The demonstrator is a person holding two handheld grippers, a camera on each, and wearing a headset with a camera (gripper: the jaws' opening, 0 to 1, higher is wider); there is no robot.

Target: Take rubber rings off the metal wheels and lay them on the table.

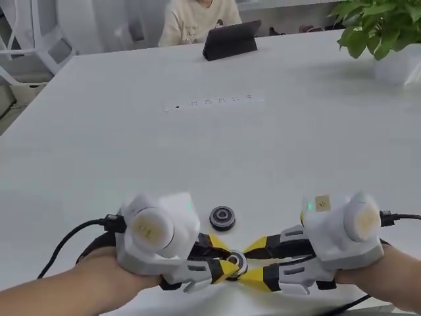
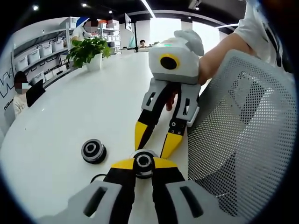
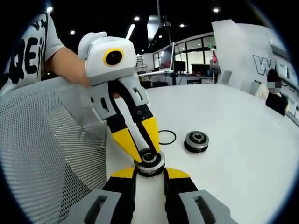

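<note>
A metal wheel (image 1: 235, 263) with a dark rubber ring around it is held just above the white table (image 1: 263, 145), near its front edge. My left gripper (image 1: 227, 266) comes in from the left and my right gripper (image 1: 245, 268) from the right, tip to tip. Both are shut on this wheel (image 2: 144, 161) (image 3: 149, 162). In the left gripper view the right gripper (image 2: 154, 140) reaches down from above. A second wheel (image 1: 222, 218) (image 2: 93, 150) (image 3: 196, 141) with its ring on lies flat just beyond. One loose rubber ring (image 3: 159, 137) lies on the table beside it.
A dark tablet (image 1: 230, 39) stands at the table's far side with a person (image 1: 197, 20) seated behind it. A potted plant (image 1: 381, 29) is at the far right corner. A mesh chair back (image 2: 243, 140) (image 3: 46, 149) is close behind the grippers.
</note>
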